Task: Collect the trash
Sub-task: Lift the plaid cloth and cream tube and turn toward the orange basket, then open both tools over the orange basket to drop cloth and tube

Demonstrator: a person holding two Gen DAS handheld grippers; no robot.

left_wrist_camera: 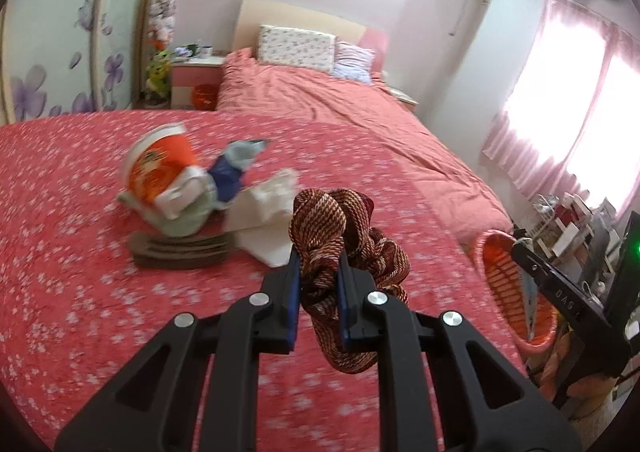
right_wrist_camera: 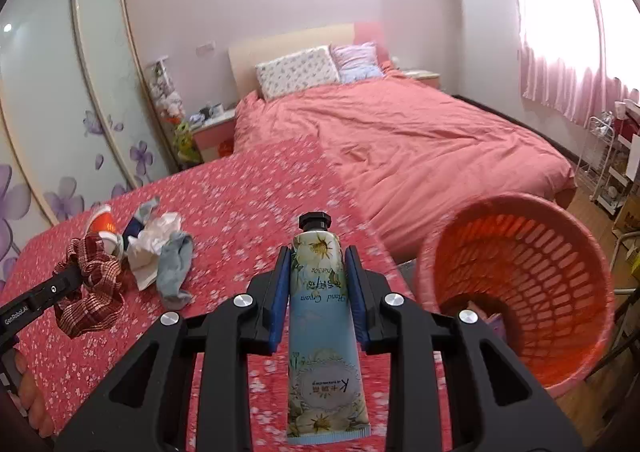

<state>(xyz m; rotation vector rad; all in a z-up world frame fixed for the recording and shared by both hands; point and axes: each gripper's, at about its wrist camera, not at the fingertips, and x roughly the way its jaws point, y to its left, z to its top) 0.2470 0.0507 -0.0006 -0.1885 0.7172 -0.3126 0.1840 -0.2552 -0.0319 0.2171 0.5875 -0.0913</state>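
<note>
Behind, a pink-quilted bed [right_wrist_camera: 400, 140]. Left gripper [left_wrist_camera: 318, 268] clamps a maroon woven scrunchie [left_wrist_camera: 340, 228]; right gripper [right_wrist_camera: 318, 272] pinches a floral hand-cream tube [right_wrist_camera: 324, 332] beside an orange mesh basket [right_wrist_camera: 532, 272].

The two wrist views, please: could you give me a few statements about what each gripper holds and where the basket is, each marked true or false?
1. The right gripper holds a hand cream tube. True.
2. The left gripper is empty. False: its fingers pinch a red patterned scrunchie.
3. The orange basket stands on the bed. False: it is beside the bed, off its edge.
4. A grey sock lies on the red floral cover. True.
5. The tube's cap is missing. False: a black cap is on.
</note>
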